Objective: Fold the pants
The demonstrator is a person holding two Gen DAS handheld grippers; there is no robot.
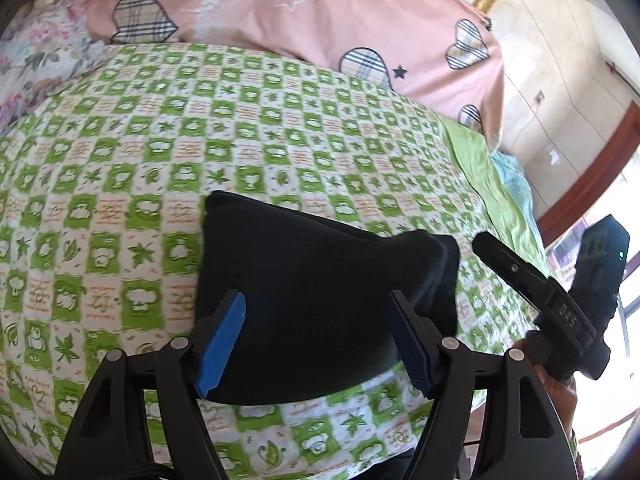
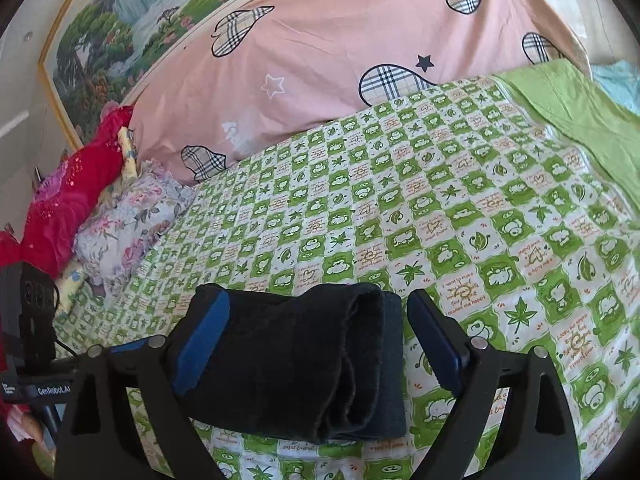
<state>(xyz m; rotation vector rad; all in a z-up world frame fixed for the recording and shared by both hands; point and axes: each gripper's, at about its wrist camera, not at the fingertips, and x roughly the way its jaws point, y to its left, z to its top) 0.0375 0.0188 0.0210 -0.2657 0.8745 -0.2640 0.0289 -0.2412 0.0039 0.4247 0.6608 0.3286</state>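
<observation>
Black pants (image 1: 320, 296) lie folded in a thick bundle on the green checked sheet (image 1: 120, 168). We hold our left gripper (image 1: 320, 340) spread, gripping nothing, and our right gripper (image 2: 316, 344) likewise. Risk: a fingertip snags the loose top layer and the fold springs open.

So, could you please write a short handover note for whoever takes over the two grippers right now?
Left gripper: open, nothing gripped, above the pants.
Right gripper: open, nothing gripped, pads clear of the cloth.
Pants: a compact dark bundle, lying on the green checked bedsheet near its front edge, below the pink quilt.
Done: the folding looks finished and the bundle released.
Left: probably only a check that the folded edges lie tidy; otherwise pull both grippers away.
</observation>
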